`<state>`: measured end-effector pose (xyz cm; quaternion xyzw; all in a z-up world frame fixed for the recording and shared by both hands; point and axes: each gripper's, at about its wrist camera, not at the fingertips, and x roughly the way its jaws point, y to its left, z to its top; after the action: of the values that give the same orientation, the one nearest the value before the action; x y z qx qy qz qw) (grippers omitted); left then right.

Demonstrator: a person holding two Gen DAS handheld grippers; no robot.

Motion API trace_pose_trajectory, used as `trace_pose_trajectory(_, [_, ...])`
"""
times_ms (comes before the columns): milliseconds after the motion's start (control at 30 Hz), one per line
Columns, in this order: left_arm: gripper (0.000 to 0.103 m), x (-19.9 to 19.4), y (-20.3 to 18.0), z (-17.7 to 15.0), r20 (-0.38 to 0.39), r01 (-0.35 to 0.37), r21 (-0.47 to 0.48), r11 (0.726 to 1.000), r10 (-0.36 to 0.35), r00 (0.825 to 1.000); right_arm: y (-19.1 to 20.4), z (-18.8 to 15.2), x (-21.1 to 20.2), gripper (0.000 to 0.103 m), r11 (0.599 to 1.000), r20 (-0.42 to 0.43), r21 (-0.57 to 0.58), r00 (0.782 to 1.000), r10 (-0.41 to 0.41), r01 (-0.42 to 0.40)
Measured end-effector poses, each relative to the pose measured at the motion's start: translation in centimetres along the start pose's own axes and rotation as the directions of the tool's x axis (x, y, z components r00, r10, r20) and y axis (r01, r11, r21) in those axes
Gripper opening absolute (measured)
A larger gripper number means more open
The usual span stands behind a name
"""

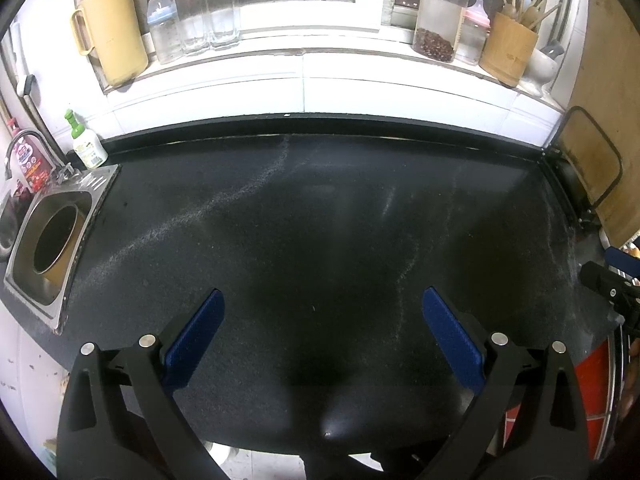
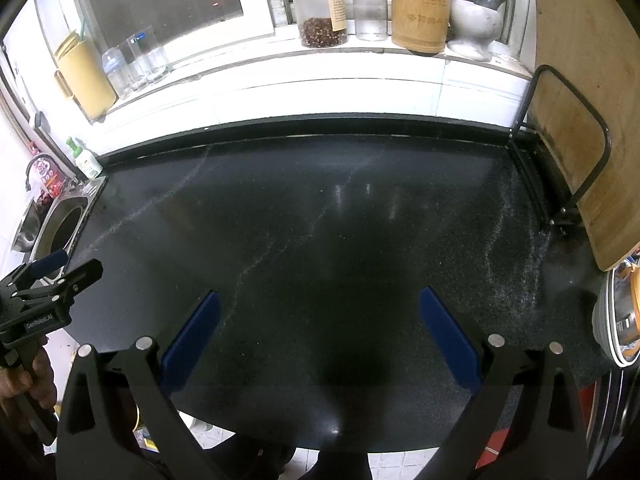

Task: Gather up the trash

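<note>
A black speckled countertop [image 1: 320, 208] fills both views [image 2: 320, 220]; I see no piece of trash on it, only faint pale streaks. My left gripper [image 1: 322, 300] is open and empty, its blue pads wide apart above the counter's front part. My right gripper [image 2: 318, 300] is also open and empty over the counter's front. The left gripper also shows at the left edge of the right wrist view [image 2: 60, 268], held in a hand. Part of the right gripper shows at the right edge of the left wrist view [image 1: 612, 280].
A steel sink [image 1: 52, 240] lies at the left with a soap bottle [image 1: 88, 144] behind it. The windowsill holds a yellow jug [image 1: 112, 28], glasses, a jar [image 2: 320, 4], a baby bottle and a bamboo holder [image 2: 420, 8]. A cutting board [image 2: 580, 112] leans at right; bowls [image 2: 616, 316] sit beside it.
</note>
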<state>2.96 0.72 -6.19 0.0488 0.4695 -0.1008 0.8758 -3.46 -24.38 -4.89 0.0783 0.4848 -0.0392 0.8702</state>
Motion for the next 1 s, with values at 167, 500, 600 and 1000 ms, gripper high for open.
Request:
trace_pose_trajectory(167, [0.096, 0.09, 0.05, 0.06, 0.001, -0.003, -0.005, 1.0, 0.003, 1.0, 0.04, 0.14, 0.14, 0.096, 1.0, 0.0, -0.002, 1.0, 0.001, -0.001])
trace_pose_trajectory(500, [0.096, 0.18, 0.12, 0.08, 0.0, -0.006, -0.012, 1.0, 0.006, 1.0, 0.08, 0.19, 0.11, 0.096, 1.0, -0.001, 0.0, 1.0, 0.002, -0.002])
trace_pose_trajectory(600, [0.096, 0.24, 0.1, 0.13, 0.001, -0.007, -0.011, 1.0, 0.007, 1.0, 0.11, 0.39, 0.29, 0.096, 1.0, -0.001, -0.005, 1.0, 0.004, -0.004])
trace_pose_trajectory(1000, [0.096, 0.3, 0.07, 0.12, 0.003, -0.005, -0.009, 1.0, 0.005, 1.0, 0.13, 0.51, 0.39, 0.096, 1.0, -0.003, -0.006, 1.0, 0.005, -0.005])
